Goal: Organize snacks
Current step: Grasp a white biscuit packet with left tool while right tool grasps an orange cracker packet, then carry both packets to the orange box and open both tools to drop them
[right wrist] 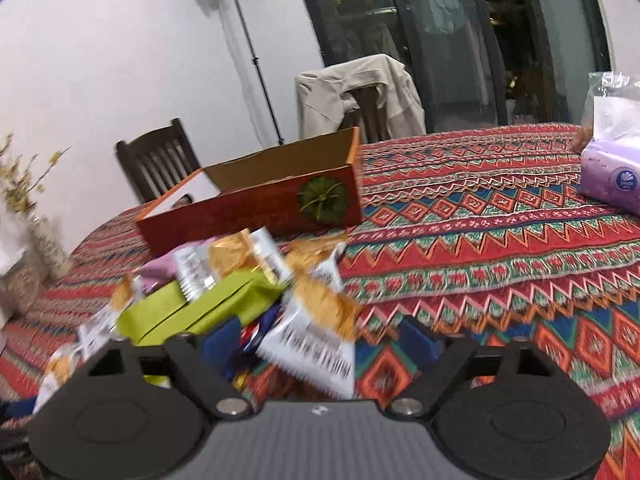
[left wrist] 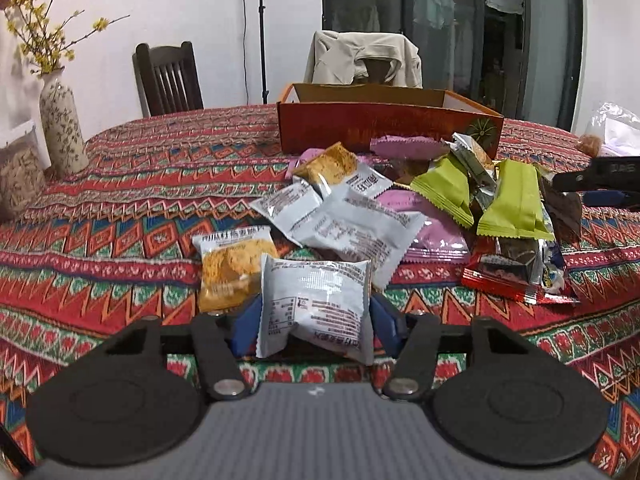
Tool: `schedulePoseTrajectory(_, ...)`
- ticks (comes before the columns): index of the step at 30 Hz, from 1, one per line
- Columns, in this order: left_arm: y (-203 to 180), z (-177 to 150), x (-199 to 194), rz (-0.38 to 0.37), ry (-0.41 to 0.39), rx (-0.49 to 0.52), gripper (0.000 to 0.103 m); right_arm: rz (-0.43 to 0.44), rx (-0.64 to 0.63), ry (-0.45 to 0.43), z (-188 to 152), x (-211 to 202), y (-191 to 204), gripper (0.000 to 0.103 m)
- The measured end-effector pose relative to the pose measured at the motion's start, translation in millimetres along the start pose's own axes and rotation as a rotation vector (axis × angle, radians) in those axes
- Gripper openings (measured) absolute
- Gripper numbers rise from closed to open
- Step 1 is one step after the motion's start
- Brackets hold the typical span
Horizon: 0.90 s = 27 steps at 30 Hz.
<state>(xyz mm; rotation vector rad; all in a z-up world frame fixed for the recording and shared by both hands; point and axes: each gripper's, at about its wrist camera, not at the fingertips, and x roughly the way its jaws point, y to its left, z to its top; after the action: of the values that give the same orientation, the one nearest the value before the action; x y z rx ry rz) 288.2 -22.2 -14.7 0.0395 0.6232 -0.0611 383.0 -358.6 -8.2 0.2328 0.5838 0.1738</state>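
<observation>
Left gripper (left wrist: 314, 316) clamped on a white snack packet (left wrist: 314, 304), held upright just above the counter (left wrist: 120, 184), likely bound for the orange box (left wrist: 384, 128) at the far side; right gripper (right wrist: 316, 344) fingers apart, a packet (right wrist: 316, 336) loose between them beside the snack pile (right wrist: 208, 292)

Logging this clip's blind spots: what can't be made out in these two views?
- Orange box contents: the left wrist view sees only its near wall; in the right wrist view the interior is barely visible.
- Right gripper: motion blur hides whether its jaws touch the white packet.
- Packet print: too small to read.
- Tissue pack: cut off by the right edge.
</observation>
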Motion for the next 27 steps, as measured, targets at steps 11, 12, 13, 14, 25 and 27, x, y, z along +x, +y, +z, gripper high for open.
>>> schedulePoseTrajectory(11, -6, 22, -6, -0.040, -0.071, 0.043, 0.058, -0.052, -0.065, 0.050, -6, 29, 2, 0.042)
schedulePoseTrajectory(12, -7, 23, -8, -0.044, -0.077, 0.044, 0.058, -0.070, -0.082, 0.046, -8, 25, 4, 0.042)
schedulePoseTrajectory(13, -8, 24, -10, -0.048, -0.081, 0.045, 0.058, -0.094, -0.109, 0.043, -11, 20, 6, 0.042)
schedulePoseTrajectory(14, -9, 23, -11, -0.051, -0.084, 0.046, 0.058, -0.114, -0.141, 0.045, -15, 15, 9, 0.043)
schedulePoseTrajectory(25, -19, 17, -31, -0.039, -0.097, 0.055, 0.058, -0.113, -0.220, 0.076, -38, -22, 26, 0.049)
schedulePoseTrajectory(27, -18, 17, -35, -0.034, -0.101, 0.053, 0.058, -0.115, -0.219, 0.083, -41, -20, 27, 0.051)
